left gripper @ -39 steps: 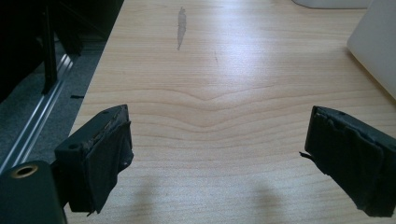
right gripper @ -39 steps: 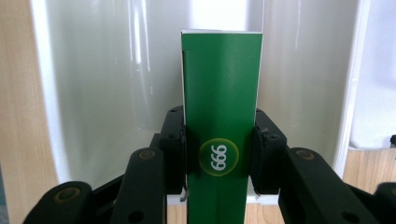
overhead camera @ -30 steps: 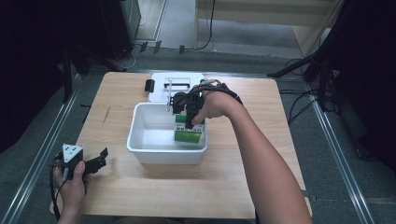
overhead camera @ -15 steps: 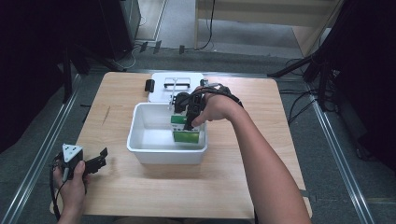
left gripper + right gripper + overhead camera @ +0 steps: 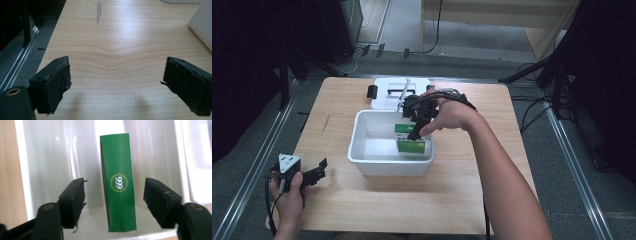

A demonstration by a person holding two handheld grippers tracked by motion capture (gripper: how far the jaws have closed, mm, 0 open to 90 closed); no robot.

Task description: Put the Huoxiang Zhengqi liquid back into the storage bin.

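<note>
1. A wooden table (image 5: pixel 362 210) fills the middle of the high view, with a white bin (image 5: pixel 389 162) at its centre and a white lidded box (image 5: pixel 384 92) just behind it.
2. A green carton (image 5: pixel 118 182) marked "999" stands inside the bin, toward its right wall.
3. The right gripper (image 5: pixel 416 122) hangs over the carton, jaws spread wide on either side without touching it.
4. The left gripper (image 5: pixel 307 172) sits at the lower left, jaws wide apart over bare wood, holding nothing.
</note>
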